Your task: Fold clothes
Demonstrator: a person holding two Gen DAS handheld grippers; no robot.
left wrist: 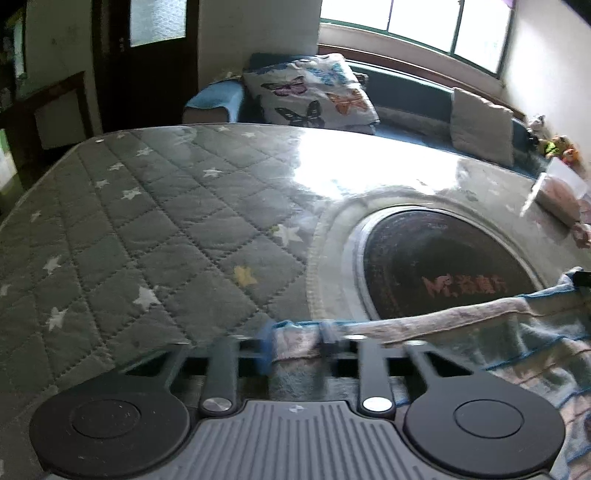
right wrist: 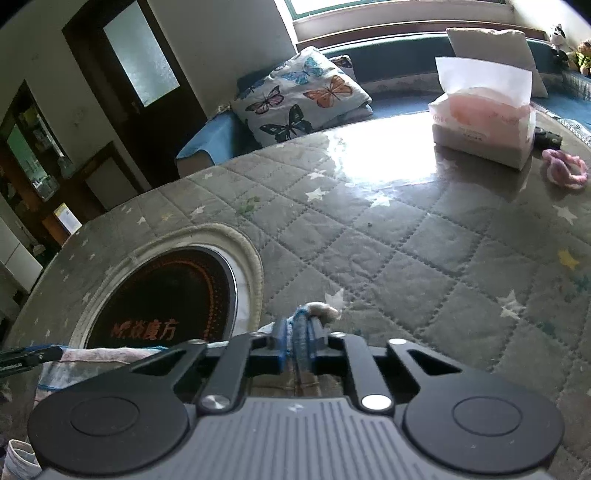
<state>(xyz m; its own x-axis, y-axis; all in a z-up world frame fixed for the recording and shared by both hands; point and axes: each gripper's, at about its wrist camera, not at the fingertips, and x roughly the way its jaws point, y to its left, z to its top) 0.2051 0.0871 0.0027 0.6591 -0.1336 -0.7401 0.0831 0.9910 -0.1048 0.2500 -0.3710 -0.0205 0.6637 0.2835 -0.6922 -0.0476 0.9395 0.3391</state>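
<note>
I am in a home, in a living room. Before me is a round table (right wrist: 406, 236) under a grey quilted cover with stars, and a dark heater plate (right wrist: 166, 295) is set in its middle. On the far side a blue sofa (left wrist: 406, 85) stands under a wide window (left wrist: 417, 22), with a butterfly cushion (right wrist: 299, 96) and small plush toys (left wrist: 554, 144). A tissue pack (right wrist: 484, 122) lies on the table, and a dark wooden door (right wrist: 136, 74) is at the far left.
</note>
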